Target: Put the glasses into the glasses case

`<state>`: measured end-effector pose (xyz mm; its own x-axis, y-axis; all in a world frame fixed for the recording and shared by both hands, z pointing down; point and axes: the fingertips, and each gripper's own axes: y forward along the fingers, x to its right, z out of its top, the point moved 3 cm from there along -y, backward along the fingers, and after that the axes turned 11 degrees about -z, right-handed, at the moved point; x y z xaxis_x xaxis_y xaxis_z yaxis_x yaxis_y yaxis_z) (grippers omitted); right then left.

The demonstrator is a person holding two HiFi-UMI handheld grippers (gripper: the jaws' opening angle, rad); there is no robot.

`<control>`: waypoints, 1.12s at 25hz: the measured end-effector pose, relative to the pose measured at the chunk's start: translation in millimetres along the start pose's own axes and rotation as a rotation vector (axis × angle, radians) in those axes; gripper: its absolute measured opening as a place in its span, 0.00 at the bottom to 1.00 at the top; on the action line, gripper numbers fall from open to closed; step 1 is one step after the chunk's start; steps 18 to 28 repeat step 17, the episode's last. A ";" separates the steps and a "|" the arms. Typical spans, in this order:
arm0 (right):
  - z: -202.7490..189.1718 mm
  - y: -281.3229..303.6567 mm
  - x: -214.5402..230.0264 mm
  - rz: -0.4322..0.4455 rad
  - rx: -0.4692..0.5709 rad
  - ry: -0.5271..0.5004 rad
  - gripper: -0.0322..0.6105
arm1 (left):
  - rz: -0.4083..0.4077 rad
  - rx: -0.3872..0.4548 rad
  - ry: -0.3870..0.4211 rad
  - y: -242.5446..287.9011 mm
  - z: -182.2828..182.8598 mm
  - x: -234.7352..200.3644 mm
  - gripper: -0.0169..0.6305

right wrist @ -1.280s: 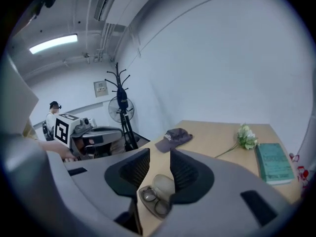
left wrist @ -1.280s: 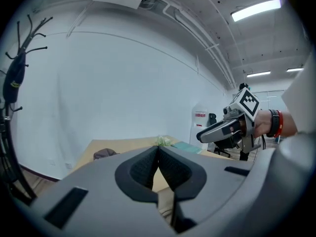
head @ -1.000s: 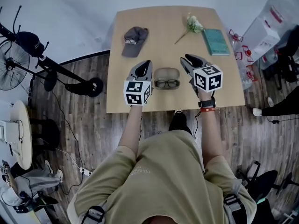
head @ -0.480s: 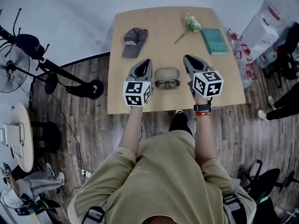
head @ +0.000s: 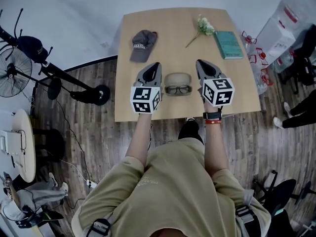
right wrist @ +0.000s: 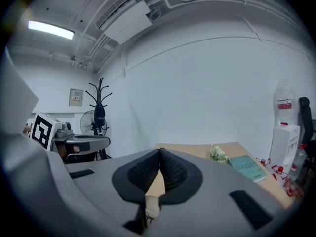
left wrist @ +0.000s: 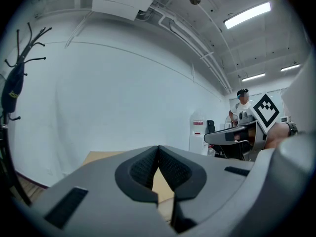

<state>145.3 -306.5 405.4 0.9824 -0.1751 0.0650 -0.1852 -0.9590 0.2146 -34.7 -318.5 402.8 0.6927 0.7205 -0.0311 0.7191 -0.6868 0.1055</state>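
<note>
One table [head: 173, 23] stands on the wooden floor, and five things lie on it. One pair of glasses [head: 177, 89] sits near the front edge, lenses up. Directly behind them lies one glasses case [head: 177, 77], a tan oval. The glasses lie right against the near side of the case; whether they rest on part of it or just beside it cannot be told. Farther back are one dark cap [head: 142, 42] on the left, one sprig of flowers [head: 204, 26] and one teal book [head: 228, 44] on the right, each well apart from the glasses.

The person holds two grippers, one in each hand, and both hover over the table. The left gripper [head: 157, 64] is to the left of the glasses and case, the right gripper [head: 199, 62] to their right, so the pair and the case lie between the two. Neither gripper touches them. Each gripper carries one cube with square markers.

In the left gripper view the two dark pads meet at their tips, with only bare table behind them. In the right gripper view the two pads likewise press together at the tips, holding nothing. One fan [head: 12, 63] stands on the floor far to the left.
</note>
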 end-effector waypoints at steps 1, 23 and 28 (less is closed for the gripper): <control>-0.6 1.0 -1.1 0.000 -0.001 0.001 0.07 | 0.000 0.000 -0.001 0.0 -0.5 -0.8 0.06; -33.2 34.7 15.6 0.016 -0.077 -0.031 0.07 | -0.050 -0.182 0.011 40.0 -61.5 -12.8 0.06; -33.2 34.7 15.6 0.016 -0.077 -0.031 0.07 | -0.050 -0.182 0.011 40.0 -61.5 -12.8 0.06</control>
